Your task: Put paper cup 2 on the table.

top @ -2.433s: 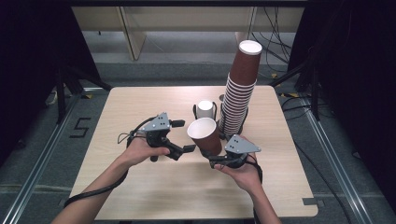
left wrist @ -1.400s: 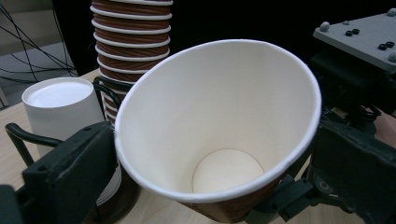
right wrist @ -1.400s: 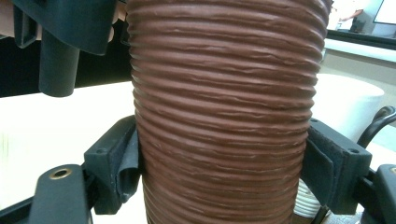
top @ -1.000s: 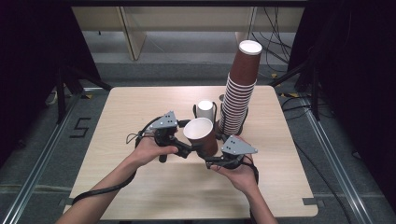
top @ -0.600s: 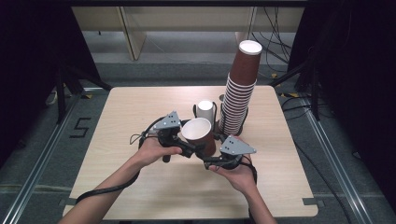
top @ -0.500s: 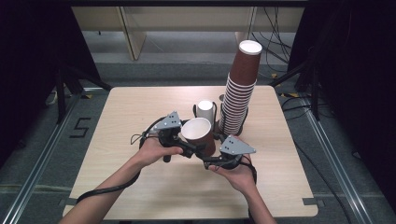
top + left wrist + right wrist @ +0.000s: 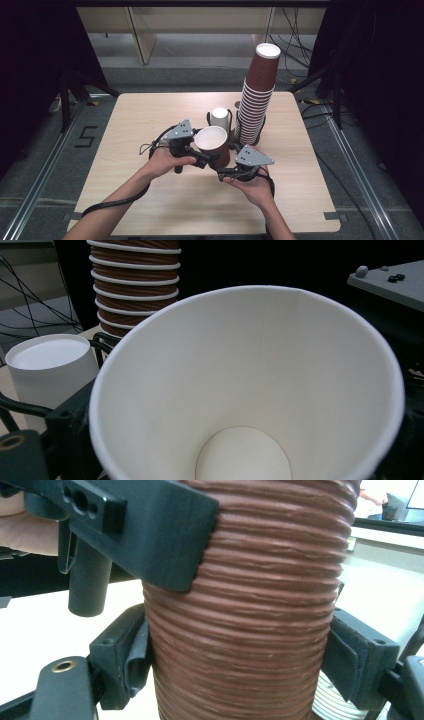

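A brown ribbed paper cup (image 7: 212,142) with a white inside hangs above the table's middle, mouth tilted toward the left. My right gripper (image 7: 226,166) is shut on its lower body; its pads (image 7: 127,662) press both sides of the cup (image 7: 240,630). My left gripper (image 7: 211,156) has just been closing its jaws at the cup's upper part. One of its fingers (image 7: 150,530) lies flat on the outer wall. The left gripper view looks straight into the cup (image 7: 250,390).
A tall stack of brown cups (image 7: 255,100) stands at the back right of the wooden table (image 7: 150,115). Just left of the stack, a white cup (image 7: 220,119) sits in a black wire holder, close behind the held cup.
The left gripper came in from the left and now sits against the cup. The right gripper and the cup shifted slightly left and nearer the person.
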{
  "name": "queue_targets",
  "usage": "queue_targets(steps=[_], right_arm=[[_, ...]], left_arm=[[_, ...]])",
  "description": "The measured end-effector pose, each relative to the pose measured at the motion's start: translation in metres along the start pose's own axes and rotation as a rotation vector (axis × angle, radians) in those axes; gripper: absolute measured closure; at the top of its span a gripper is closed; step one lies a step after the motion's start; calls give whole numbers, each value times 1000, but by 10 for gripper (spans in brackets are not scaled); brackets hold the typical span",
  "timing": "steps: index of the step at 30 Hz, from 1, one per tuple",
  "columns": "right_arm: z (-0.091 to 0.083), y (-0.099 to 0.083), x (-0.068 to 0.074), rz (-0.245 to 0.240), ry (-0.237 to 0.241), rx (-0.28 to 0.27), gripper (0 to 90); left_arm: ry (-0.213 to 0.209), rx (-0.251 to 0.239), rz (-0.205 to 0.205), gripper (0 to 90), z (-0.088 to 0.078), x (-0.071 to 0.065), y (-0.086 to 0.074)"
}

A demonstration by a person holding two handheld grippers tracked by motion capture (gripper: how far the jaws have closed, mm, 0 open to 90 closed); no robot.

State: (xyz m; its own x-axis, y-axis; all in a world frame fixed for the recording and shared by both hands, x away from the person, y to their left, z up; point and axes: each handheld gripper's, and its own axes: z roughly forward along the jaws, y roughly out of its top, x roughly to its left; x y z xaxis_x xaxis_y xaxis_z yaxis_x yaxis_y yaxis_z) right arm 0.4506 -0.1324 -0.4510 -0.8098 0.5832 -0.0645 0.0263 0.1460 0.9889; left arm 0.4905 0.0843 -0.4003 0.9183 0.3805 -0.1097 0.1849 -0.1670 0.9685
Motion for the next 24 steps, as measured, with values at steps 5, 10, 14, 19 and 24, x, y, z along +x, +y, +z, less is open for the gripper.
queue_targets(steps=[5,10,14,19,24], right_arm=[[-2,1,2,21,-10,29,210],[0,1,-1,-8,0,13,202],[0,-1,-1,-14,-11,19,197],[0,-1,0,1,-11,37,198],[0,0,-1,-13,-16,20,203]], left_arm=[[-17,-14,8,76,1,-1,0],[-13,-4,35,90,1,-2,0],[0,14,57,100,1,-3,0],[-9,4,72,102,2,-3,0],[-3,9,74,95,0,-3,1]])
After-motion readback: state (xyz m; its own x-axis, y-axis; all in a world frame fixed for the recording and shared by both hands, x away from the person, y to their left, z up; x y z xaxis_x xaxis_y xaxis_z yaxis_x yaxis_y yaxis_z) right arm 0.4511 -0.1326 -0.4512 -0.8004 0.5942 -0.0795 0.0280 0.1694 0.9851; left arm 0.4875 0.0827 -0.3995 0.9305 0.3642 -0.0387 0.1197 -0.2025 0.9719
